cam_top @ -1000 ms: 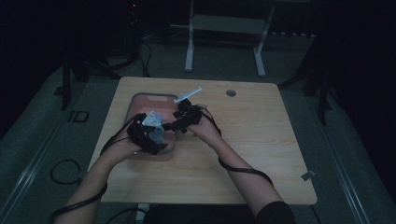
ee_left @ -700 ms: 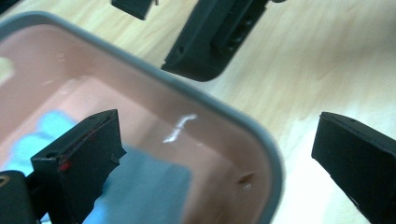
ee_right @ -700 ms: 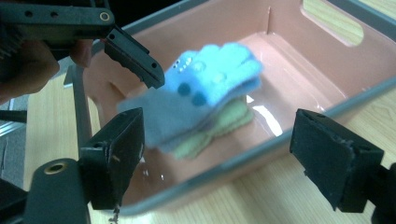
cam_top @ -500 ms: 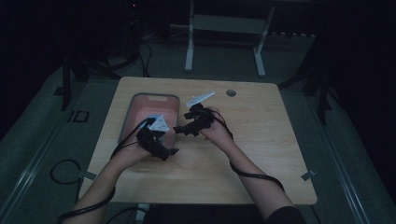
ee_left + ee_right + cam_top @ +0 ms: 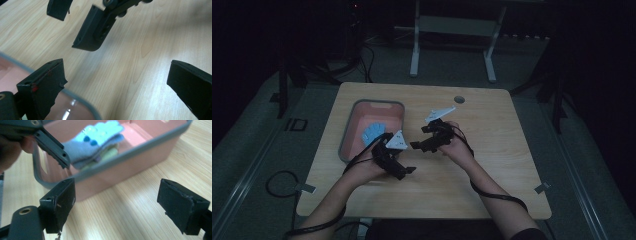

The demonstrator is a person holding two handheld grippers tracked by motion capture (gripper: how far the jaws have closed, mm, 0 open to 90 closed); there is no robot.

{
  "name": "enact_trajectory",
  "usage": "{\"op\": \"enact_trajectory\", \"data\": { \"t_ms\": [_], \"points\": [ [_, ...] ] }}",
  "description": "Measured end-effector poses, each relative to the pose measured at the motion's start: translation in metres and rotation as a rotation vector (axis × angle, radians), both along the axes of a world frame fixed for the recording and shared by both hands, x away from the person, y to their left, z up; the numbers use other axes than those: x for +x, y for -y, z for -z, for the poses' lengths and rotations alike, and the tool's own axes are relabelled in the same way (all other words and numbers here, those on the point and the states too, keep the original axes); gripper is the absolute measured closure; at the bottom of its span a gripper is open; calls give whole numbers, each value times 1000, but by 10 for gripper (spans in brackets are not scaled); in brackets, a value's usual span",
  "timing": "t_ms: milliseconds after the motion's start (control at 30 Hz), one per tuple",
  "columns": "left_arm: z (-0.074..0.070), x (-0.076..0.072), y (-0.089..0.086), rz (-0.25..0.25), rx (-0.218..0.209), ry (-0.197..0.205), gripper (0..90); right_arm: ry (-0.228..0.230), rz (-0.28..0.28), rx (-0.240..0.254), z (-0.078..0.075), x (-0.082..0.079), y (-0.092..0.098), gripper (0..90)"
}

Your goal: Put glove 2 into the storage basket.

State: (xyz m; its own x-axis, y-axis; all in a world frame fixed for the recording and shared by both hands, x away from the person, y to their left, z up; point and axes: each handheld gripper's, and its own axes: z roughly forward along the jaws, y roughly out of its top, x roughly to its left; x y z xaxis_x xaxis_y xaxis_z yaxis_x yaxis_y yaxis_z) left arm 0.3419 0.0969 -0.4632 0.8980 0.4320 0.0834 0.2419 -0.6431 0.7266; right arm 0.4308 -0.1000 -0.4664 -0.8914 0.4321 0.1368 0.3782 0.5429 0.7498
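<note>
Overhead, the pink bin (image 5: 388,107) with its grey rim sat on the wooden desk (image 5: 502,165) toward nine o'clock of the desk's middle, and a small pale blue folded cloth (image 5: 372,132) lay inside it on the pink floor. The left tool (image 5: 404,172) hung over the desk just off the bin's four-o'clock corner, and the right tool (image 5: 416,145) was at about one o'clock from it, near but apart. At this distance the gap between their jaws was hard to judge.

In the left gripper view, the left tool (image 5: 117,77) had its two black jaws spread wide with bare wood grain between them and nothing held. The bin's grey rim (image 5: 82,101) and glossy pink inside showed at seven o'clock, beside the near jaw. The right tool (image 5: 75,27) hung at twelve o'clock, its jaws apart too.

In the right gripper view, the right tool (image 5: 117,202) stood equally wide and empty, low over the desk. The bin (image 5: 140,161) filled the eleven to one o'clock stretch, and the cloth (image 5: 95,141) read as soft, fleecy layers, pale blue on top with small dark blue dots, a greenish layer beneath. One jaw of the left tool (image 5: 53,147) crossed in front at ten o'clock.
</note>
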Motion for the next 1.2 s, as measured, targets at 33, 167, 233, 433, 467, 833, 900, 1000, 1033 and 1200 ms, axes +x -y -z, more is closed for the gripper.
{"op": "enact_trajectory", "data": {
  "t_ms": [33, 167, 233, 433, 467, 833, 900, 1000, 1033, 1200],
  "points": [
    [1, 0, 3, 6, -3, -3, 19, 2, 3, -2, 1, 0, 2, 150],
    [3, -2, 11, 25, -6, -5, 19, 3, 13, -2, 6, -1, 11, 150],
    [5, -5, 15, 26, -16, 2, 19, 6, 14, -3, 9, -2, 15, 150],
    [19, -14, 33, 76, 6, -5, 19, 7, 20, -18, 24, -9, 25, 143],
    [21, -15, 34, 80, 7, -9, 19, 11, 21, -23, 27, -10, 27, 143],
    [46, -20, 51, 122, 14, -46, 19, -11, 35, -25, 53, -16, 45, 146],
    [51, -20, 53, 127, 23, -45, 19, -9, 37, -24, 56, -16, 48, 146],
    [57, -22, 58, 135, 28, -52, 19, -2, 42, -28, 59, -18, 50, 146],
    [58, -22, 59, 143, 33, -55, 19, 2, 44, -32, 60, -18, 51, 146],
    [66, -26, 68, 159, 23, -66, 19, 7, 57, -34, 66, -21, 56, 146]
  ]
}}
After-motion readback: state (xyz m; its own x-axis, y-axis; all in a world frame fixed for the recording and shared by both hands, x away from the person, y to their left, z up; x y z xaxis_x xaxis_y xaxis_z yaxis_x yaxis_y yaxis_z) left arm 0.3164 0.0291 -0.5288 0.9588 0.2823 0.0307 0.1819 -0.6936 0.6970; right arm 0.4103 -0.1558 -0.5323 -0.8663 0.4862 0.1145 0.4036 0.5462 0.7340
